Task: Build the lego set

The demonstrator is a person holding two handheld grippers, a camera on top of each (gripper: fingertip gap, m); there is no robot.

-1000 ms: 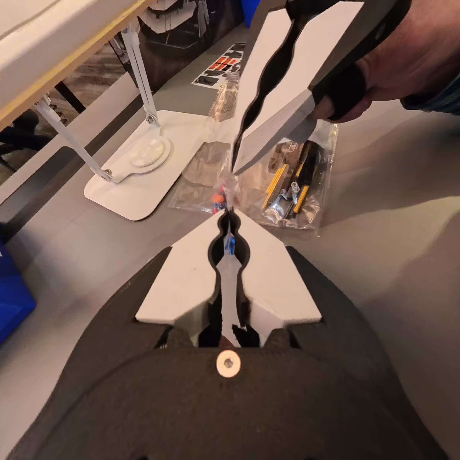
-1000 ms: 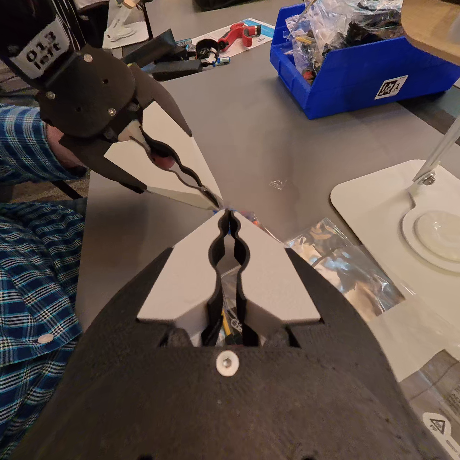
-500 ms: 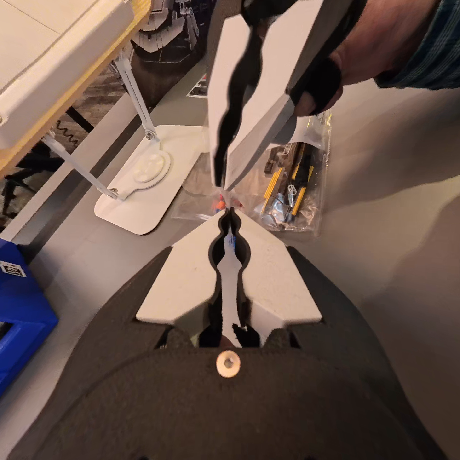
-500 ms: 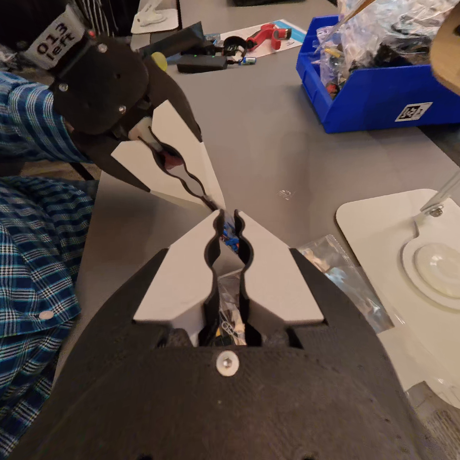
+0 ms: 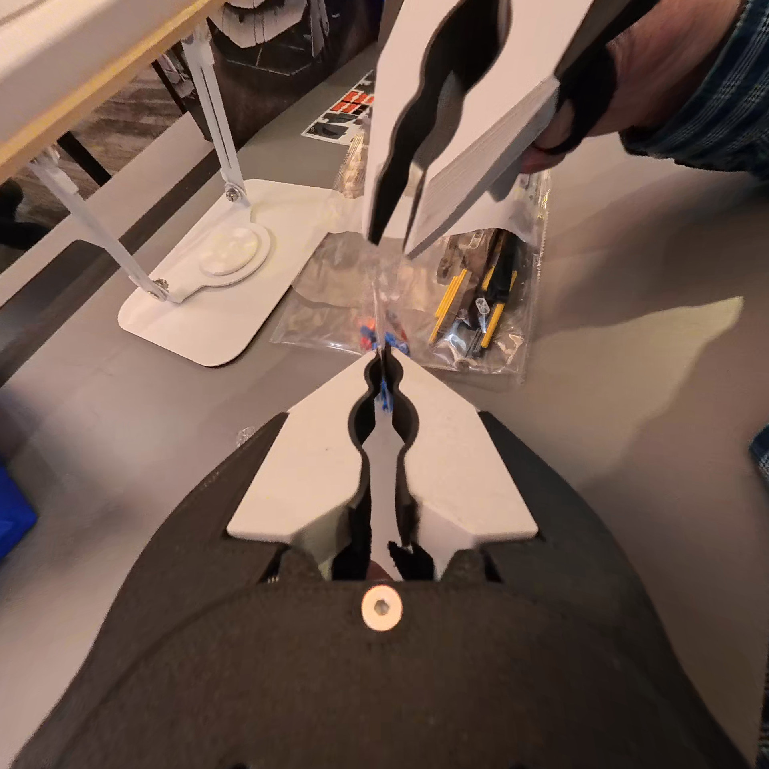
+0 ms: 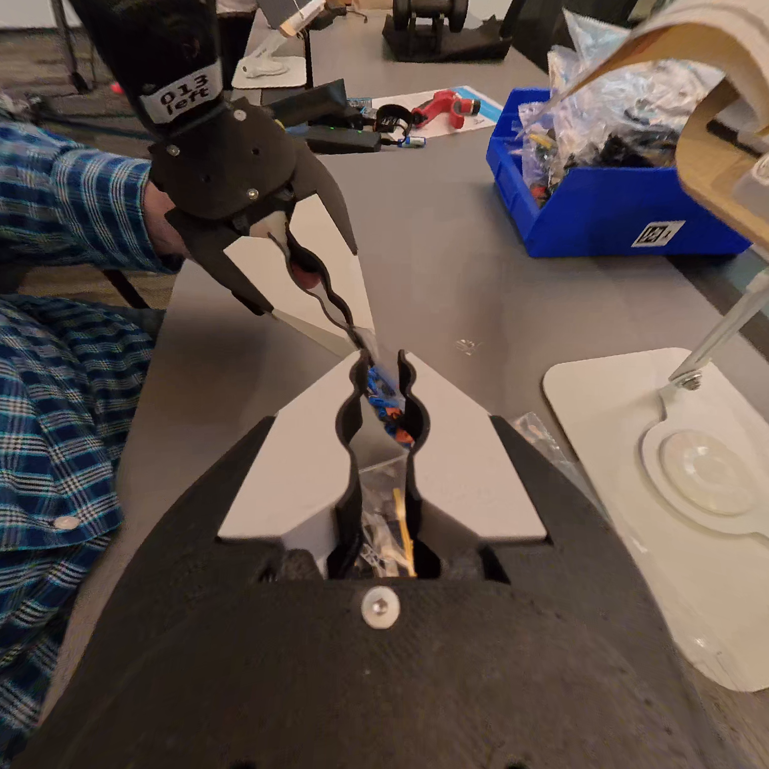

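- My left gripper (image 5: pixel 383 353) has its jaws pressed together on the edge of a small clear bag (image 6: pixel 385 399) of blue and orange lego pieces, which it holds above the grey desk (image 5: pixel 603 437).
- In the right wrist view the left gripper (image 6: pixel 361 339) reaches in from the upper left, with the small bag hanging from its tip.
- My right gripper (image 6: pixel 380 353) has its jaws a little apart, one on each side of the small bag; I cannot tell whether either one touches the plastic.
- In the left wrist view the right gripper (image 5: pixel 391 243) points down from the top, with its tips over the top of that bag.
- A larger clear bag (image 5: pixel 478 308) with yellow and black lego parts lies flat on the desk just behind the small one.
- A white stand base (image 5: pixel 216 291) sits on the desk left of the bags in the left wrist view, with two thin metal struts rising from it.
- A blue bin (image 6: pixel 603 208) full of bagged parts stands farther off, at the upper right of the right wrist view.
- My plaid sleeve (image 6: pixel 70 199) shows behind the left gripper.
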